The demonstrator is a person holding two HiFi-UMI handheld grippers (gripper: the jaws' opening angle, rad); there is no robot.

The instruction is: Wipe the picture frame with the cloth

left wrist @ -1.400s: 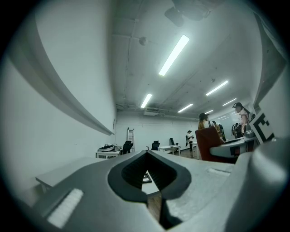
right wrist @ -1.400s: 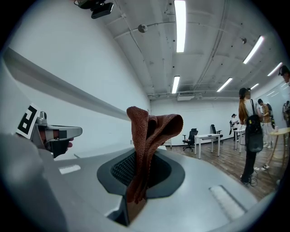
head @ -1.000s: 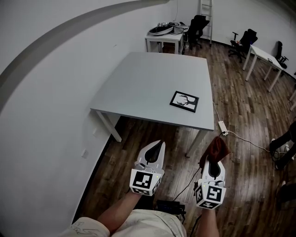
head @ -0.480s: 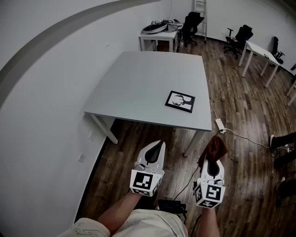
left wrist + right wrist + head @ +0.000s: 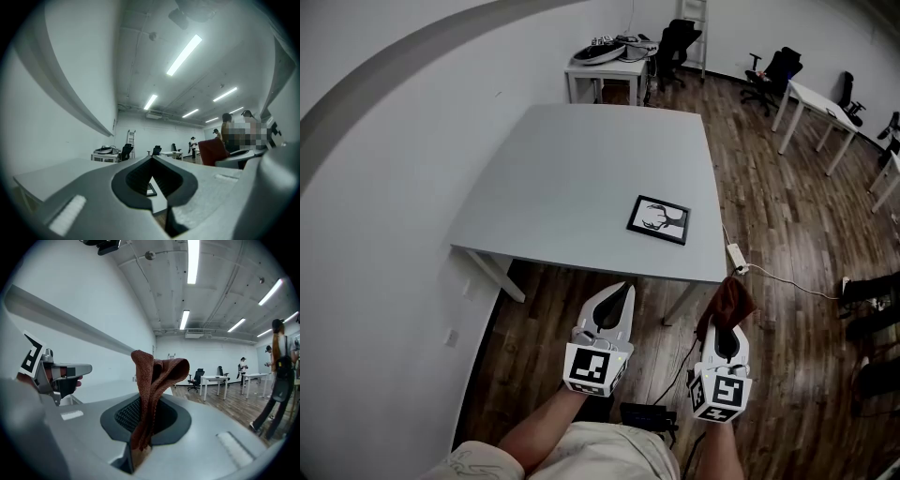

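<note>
Here the right gripper (image 5: 727, 322) is clamped on the cloth (image 5: 731, 298), a rust-brown rag pinched between the ribbed pads (image 5: 125, 416) and standing up past the tips in a loose fold. The left gripper (image 5: 623, 292) is closed on nothing. Its own view shows the two jaws meeting at the tips, with only a diamond-shaped gap between the dark pads (image 5: 136, 180). Both tools are held side by side above the wooden floor (image 5: 787, 216), close to the person's lap. The left one is at 9 o'clock of the right, they are not touching, and both point toward 12 o'clock.

The picture frame (image 5: 659, 219) lies flat on the grey table (image 5: 572, 178), well apart from both grippers. It is at about 12 o'clock from the left one and 11 o'clock from the right. On the tabletop it sits toward 4 o'clock from the centre, near the front edge and the right edge, turned slightly askew. It has a black border around a dark antlered figure on white.

A white power strip (image 5: 738, 254) lies on the floor at 4 o'clock of the frame, just past the table's corner. Beyond the table, at 12 o'clock, stands a small white table (image 5: 605, 64) loaded with gear, and office chairs (image 5: 773, 67) stand at 1 o'clock. In the right gripper view a person (image 5: 280, 376) stands at 3 o'clock.
</note>
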